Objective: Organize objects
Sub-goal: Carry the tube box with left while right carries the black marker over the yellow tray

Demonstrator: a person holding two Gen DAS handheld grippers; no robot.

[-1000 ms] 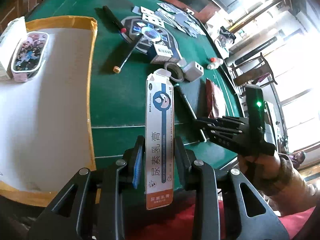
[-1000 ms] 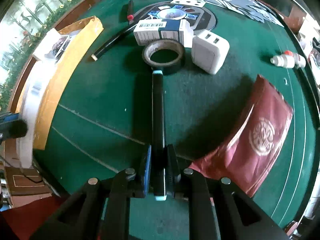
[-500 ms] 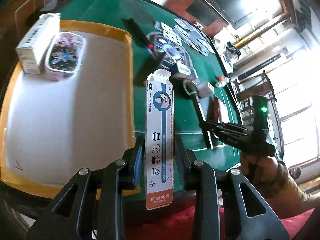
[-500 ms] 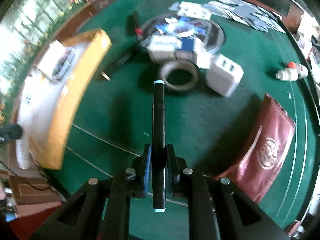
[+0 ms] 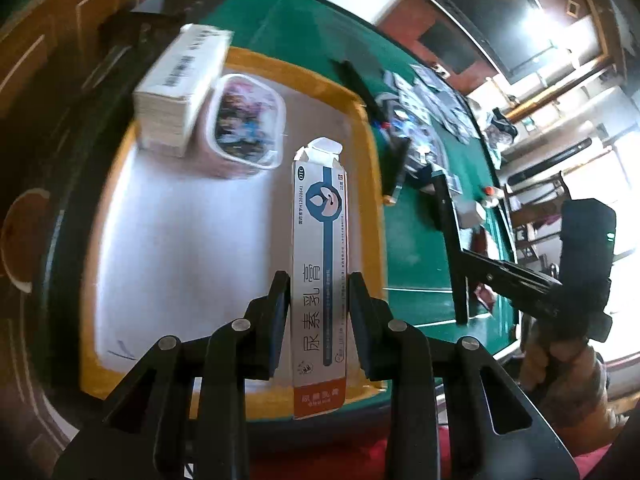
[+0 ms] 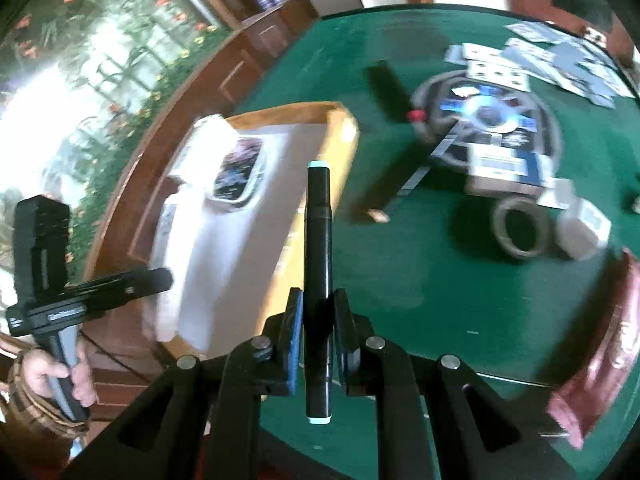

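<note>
My left gripper [image 5: 318,292] is shut on a long white ointment box [image 5: 320,256] with blue print and holds it above the right part of the yellow-rimmed white tray [image 5: 168,248]. My right gripper [image 6: 318,308] is shut on a black marker pen [image 6: 318,240] with pale caps and holds it above the tray's right rim [image 6: 340,148]. In the tray's far corner lie a white carton [image 5: 180,88] and a clear lidded case [image 5: 246,120] with a picture. The right gripper with the marker also shows in the left wrist view [image 5: 452,240].
On the green felt table [image 6: 420,272] lie a tape roll [image 6: 520,232], a white charger [image 6: 582,232], a blue-white box [image 6: 508,168], a round dial plate [image 6: 488,116], playing cards [image 6: 540,64], black pens [image 6: 388,84], a dark red pouch [image 6: 600,364].
Both grippers have swung left, from over the green felt to over the tray, each keeping its object. The views are motion-blurred now.
</note>
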